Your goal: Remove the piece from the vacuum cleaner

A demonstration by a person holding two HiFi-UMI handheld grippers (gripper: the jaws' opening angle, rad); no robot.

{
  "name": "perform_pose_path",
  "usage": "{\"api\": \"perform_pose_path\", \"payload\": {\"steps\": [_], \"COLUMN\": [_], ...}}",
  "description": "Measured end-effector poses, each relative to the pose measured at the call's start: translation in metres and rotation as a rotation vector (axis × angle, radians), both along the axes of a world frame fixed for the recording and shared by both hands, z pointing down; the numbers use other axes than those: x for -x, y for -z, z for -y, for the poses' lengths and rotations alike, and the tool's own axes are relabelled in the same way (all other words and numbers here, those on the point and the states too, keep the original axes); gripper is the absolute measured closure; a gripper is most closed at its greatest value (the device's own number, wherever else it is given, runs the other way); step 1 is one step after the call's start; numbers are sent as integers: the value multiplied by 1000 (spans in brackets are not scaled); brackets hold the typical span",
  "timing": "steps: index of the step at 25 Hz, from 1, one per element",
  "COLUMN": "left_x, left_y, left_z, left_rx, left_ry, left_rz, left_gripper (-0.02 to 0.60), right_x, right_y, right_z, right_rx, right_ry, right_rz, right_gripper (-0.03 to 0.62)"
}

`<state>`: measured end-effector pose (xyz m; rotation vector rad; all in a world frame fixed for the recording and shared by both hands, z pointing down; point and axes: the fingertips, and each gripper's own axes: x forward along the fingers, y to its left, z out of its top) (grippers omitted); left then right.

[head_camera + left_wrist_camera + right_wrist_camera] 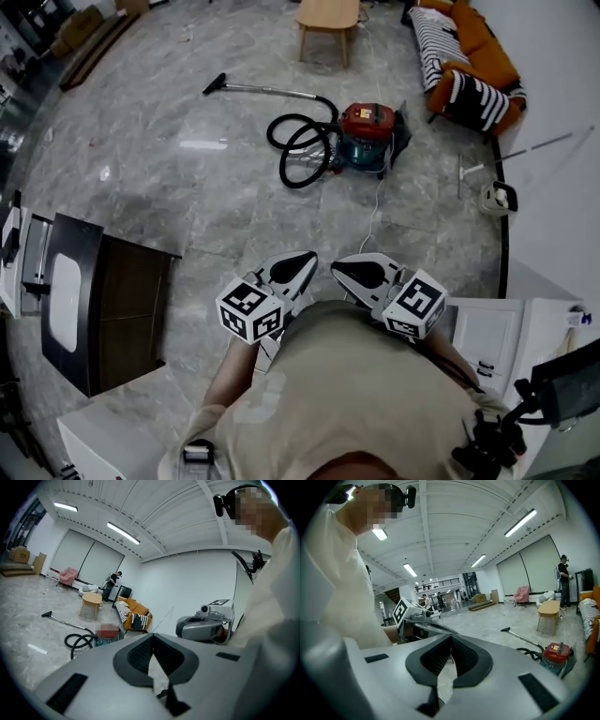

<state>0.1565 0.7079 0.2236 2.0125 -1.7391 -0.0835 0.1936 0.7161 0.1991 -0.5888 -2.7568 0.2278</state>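
Too small to tell apart: the vacuum's (pixel 367 131) pieces. Cut off by the top edge: table (pixel 328 17), sofa (pixel 469 47). Partly hidden behind the left gripper (pixel 153 637): hose (pixel 75 636), lower loops.

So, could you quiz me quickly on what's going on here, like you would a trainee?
1. True or false: the left gripper and the right gripper are both shut with nothing between their jaws.
2. Where is the vacuum cleaner? A) on the floor, well away from both grippers B) held in one gripper C) on a shelf
3. Fill in: the vacuum cleaner's black hose lies ___ on the floor beside it.
Key: 1 true; 2 A; 3 coiled.
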Motion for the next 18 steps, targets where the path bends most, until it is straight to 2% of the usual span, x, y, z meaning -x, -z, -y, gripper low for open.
{"api": "perform_pose_path", "payload": {"steps": [4, 7, 15, 18], "left_x": [-8, -18, -80, -75], "left_y": [8, 10, 20, 21], "left_z": [35, 75, 197, 229], "left_rx": [30, 67, 102, 130], "left_ry": [15, -8, -102, -41], "left_rz": [31, 49, 124, 144], "left_gripper": [578, 578, 578, 578], "right_x": [-1, -8, -66, -69], "right_y": [6, 9, 2, 1], "right_z": [37, 82, 212, 247], "right_rx": [39, 74, 242, 302], "right_ry": [17, -34, -148, -101], "right_rz": [26, 55, 68, 79], "right_gripper": [591, 591, 591, 591]}}
